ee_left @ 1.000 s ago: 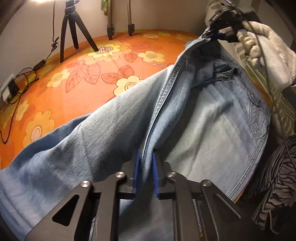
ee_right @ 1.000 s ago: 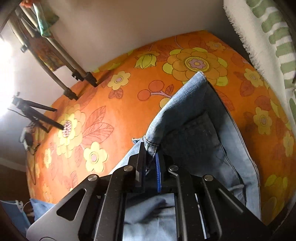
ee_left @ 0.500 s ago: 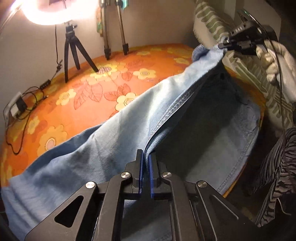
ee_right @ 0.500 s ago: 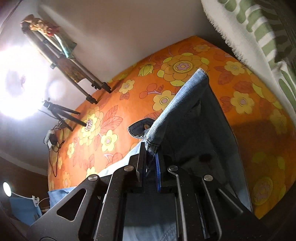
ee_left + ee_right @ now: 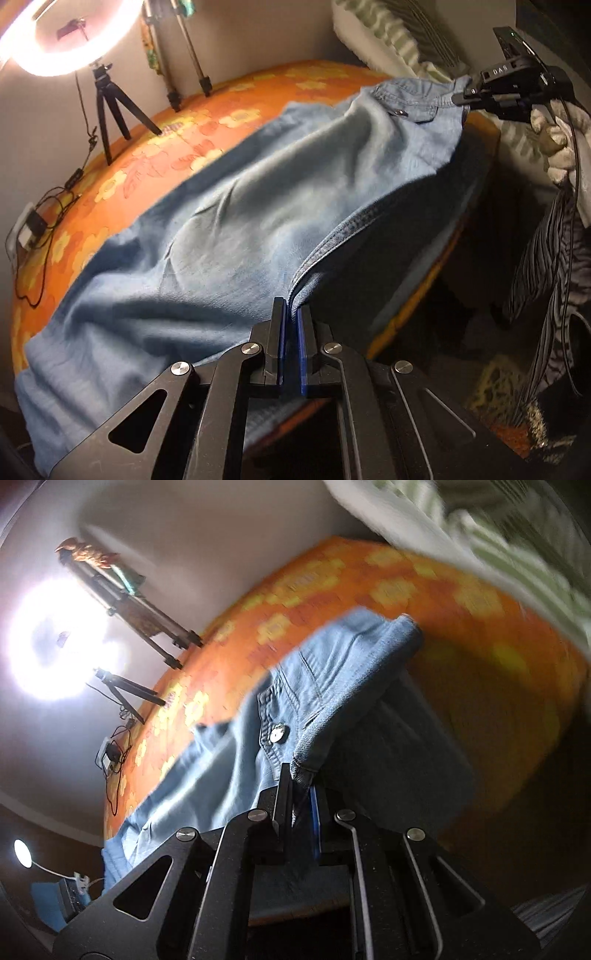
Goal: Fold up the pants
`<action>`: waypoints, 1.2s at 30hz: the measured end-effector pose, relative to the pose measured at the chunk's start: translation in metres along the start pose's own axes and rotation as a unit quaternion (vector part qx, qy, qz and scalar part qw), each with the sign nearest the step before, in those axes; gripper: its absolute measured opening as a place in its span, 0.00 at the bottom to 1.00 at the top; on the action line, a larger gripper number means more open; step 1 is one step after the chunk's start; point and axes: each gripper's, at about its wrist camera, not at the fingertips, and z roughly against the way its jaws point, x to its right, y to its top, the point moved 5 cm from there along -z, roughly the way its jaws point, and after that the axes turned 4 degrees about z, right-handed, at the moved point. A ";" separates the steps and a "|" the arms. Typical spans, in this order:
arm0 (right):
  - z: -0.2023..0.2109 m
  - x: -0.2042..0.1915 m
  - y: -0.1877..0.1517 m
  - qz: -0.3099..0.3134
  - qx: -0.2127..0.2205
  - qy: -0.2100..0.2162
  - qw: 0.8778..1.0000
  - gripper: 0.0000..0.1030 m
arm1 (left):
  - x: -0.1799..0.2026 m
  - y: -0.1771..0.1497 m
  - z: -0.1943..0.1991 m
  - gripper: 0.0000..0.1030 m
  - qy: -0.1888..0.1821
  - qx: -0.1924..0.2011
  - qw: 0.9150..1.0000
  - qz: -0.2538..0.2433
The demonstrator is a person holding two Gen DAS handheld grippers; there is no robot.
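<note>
Jeans (image 5: 229, 236), light blue denim, spread over orange floral bedspread (image 5: 122, 184), most of the fabric lying on it, one long edge lifted off the surface by both grippers. Left gripper (image 5: 291, 314) clamped tight on a stitched seam edge of the jeans, blue pads nearly touching with the denim pinched between. Right gripper (image 5: 301, 779) also closed on denim, gripping the waistband corner; metal button (image 5: 277, 734) just beside the grip, waistband (image 5: 354, 653) arching up and away from it. In the left wrist view the right gripper shows top right, holding the waistband end raised above the bed edge, fabric stretched between the two grips. Right wrist view is motion-blurred. Ring light (image 5: 62, 37) on a small black tripod (image 5: 110, 110) stands on the bedspread at the far side near the wall; a second tripod's legs (image 5: 184, 66) beside it. Green-striped white blanket (image 5: 399, 40) at the head end. No containers visible.
</note>
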 end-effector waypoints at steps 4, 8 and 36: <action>-0.008 0.023 -0.022 -0.012 -0.019 -0.011 1.000 0.08 | 0.001 -0.004 -0.002 0.04 0.005 -0.005 1.000 0.000; -0.008 0.027 -0.032 -0.002 -0.030 0.009 1.000 0.08 | 0.001 -0.005 -0.003 0.04 0.011 -0.006 1.000 0.002; -0.016 0.100 0.034 -0.005 -0.041 -0.087 0.995 0.48 | -0.006 0.005 0.001 0.04 0.024 0.011 0.999 0.019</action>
